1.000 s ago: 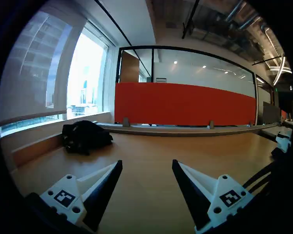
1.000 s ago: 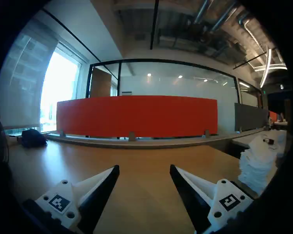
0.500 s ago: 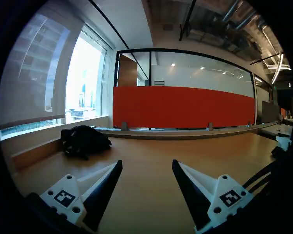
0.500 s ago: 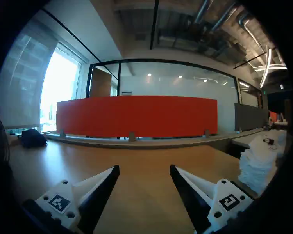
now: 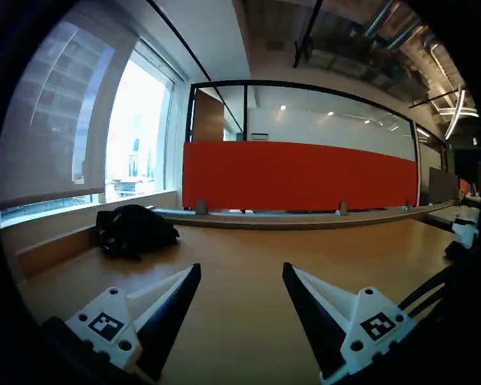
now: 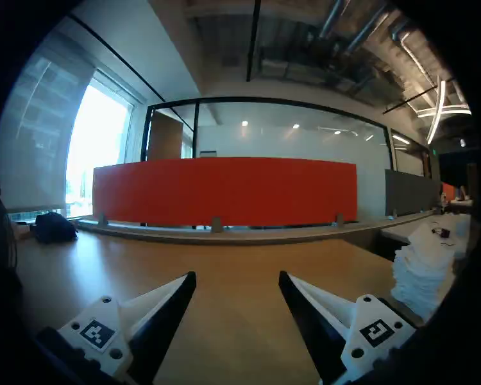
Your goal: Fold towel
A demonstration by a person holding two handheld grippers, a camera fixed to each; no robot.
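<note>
**Item: stack of white towels (image 6: 426,273).** Folded cloths piled at the right-hand end of the wooden desk (image 6: 240,256), seen in the right gripper view, well apart from both claws. Whether this is the supply to be folded or a finished pile cannot be told. No single towel lies spread on the bare desk ahead of either claw.

**Progress (judged).** Folding not begun for any towel in view: nothing picked up, nothing laid out, no crease made. Left to do: fetch a towel, spread it, fold it.

**Right gripper (image 6: 236,274).** Both fingers spread wide with bare desk showing between them, holding nothing. Held low and level, and aimed straight down the desk toward the red partition (image 6: 224,191). The towel stack sits off to its right side, not in its line. Whether it rests on the desk or hangs just above cannot be told.

**Left gripper (image 5: 240,265).** Same condition: fingers wide apart and empty. Low, level, facing the red partition (image 5: 298,174) in the left gripper view.

**Surroundings.**
- A black bag (image 5: 135,230) sits on the desk near the window (image 5: 135,151), ahead and left of the left gripper. It shows small and distant at (image 6: 53,228).
- A glass wall stands behind the partition.
</note>
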